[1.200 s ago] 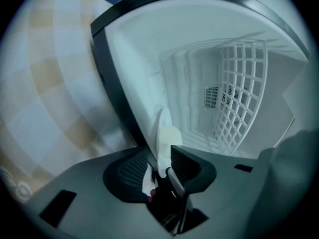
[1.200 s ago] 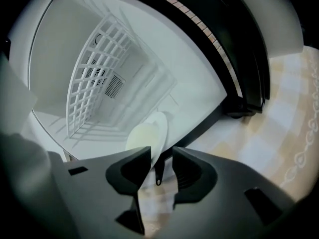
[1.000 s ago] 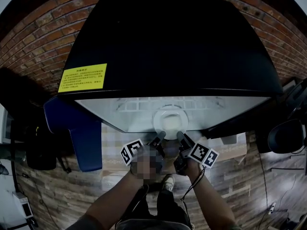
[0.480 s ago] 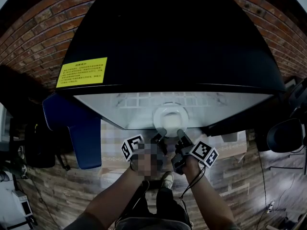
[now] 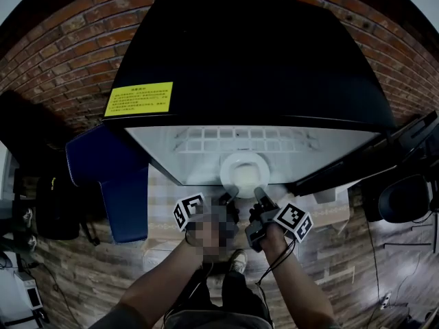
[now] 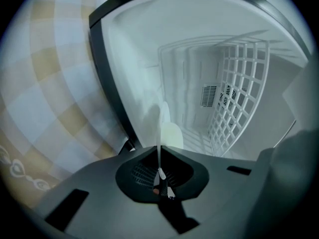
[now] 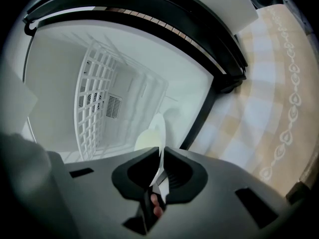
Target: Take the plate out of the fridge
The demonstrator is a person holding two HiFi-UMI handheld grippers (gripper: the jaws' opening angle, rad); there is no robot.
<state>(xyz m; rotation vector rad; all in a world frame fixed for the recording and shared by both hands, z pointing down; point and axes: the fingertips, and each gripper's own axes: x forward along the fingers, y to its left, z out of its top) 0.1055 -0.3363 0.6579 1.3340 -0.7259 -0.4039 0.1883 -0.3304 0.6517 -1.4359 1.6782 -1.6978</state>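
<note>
Fingers (image 5: 263,197) astride plate (image 5: 244,171), left gripper (image 6: 159,156) seemingly clamped, right gripper (image 7: 162,156) jaws closing

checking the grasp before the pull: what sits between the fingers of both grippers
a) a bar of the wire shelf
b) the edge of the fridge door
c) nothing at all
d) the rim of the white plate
d, since in both gripper views the thin rim of the white plate runs edge-on between the fingers: the left gripper is shut on it and the right gripper is closing on it.
</note>
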